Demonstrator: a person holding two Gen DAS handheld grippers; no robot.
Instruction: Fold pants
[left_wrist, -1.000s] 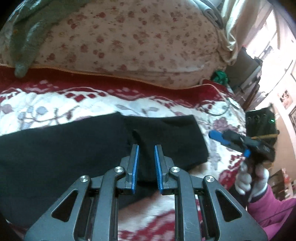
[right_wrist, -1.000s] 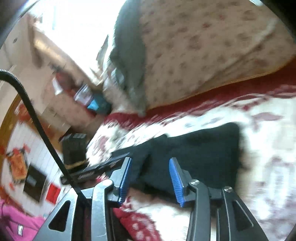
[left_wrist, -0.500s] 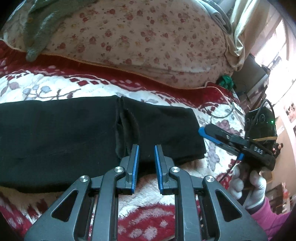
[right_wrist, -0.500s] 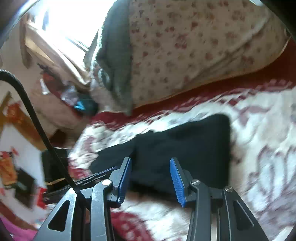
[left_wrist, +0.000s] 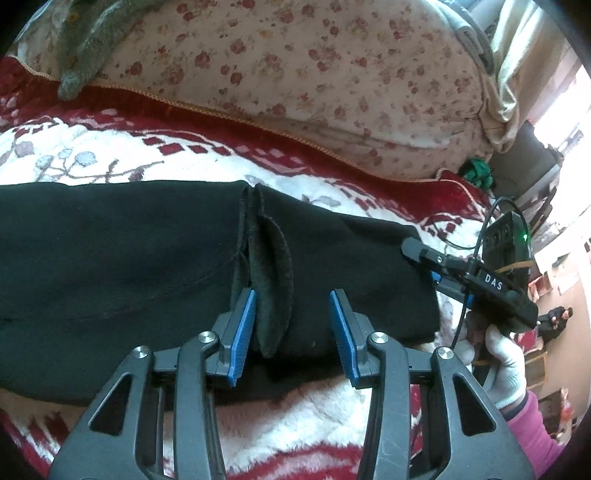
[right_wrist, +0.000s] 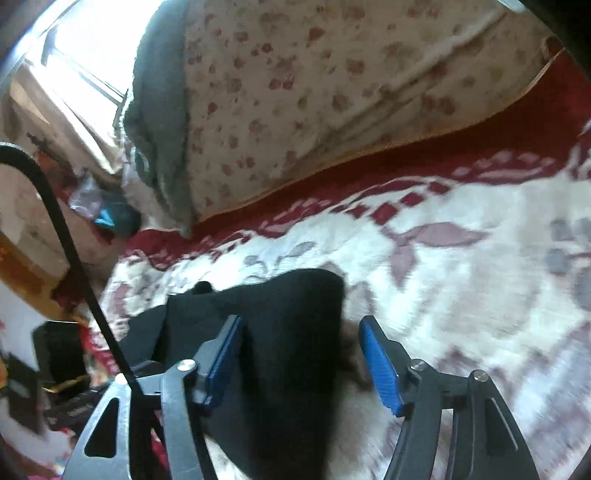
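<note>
Left wrist view. The black pants (left_wrist: 129, 266) lie flat across a red-and-white patterned blanket (left_wrist: 295, 413), their left end cut off by the frame edge. A raised fold (left_wrist: 271, 288) of the fabric stands between the blue pads of the left gripper (left_wrist: 291, 334), close against the left pad and clear of the right one; the jaws are opening, the cloth released. Behind the blanket sits a floral cushion (left_wrist: 295, 74) with a grey-green knit (left_wrist: 85, 48) draped on it, partly out of frame. At right, a white-gloved hand (left_wrist: 506, 362) with a pink sleeve holds the right gripper (left_wrist: 436, 269) at the pants' right end; its fingertips are too small to read here.

Right wrist view (blurred). The right gripper (right_wrist: 301, 350) stands parted over the pants' (right_wrist: 288, 332) end, the fabric edge lying between the pads, neither pad seen pressing it. The lower part of the fabric is hidden by the gripper frame. A black cable (right_wrist: 62, 236) crosses the left side; the room beyond is overexposed and indistinct.
</note>
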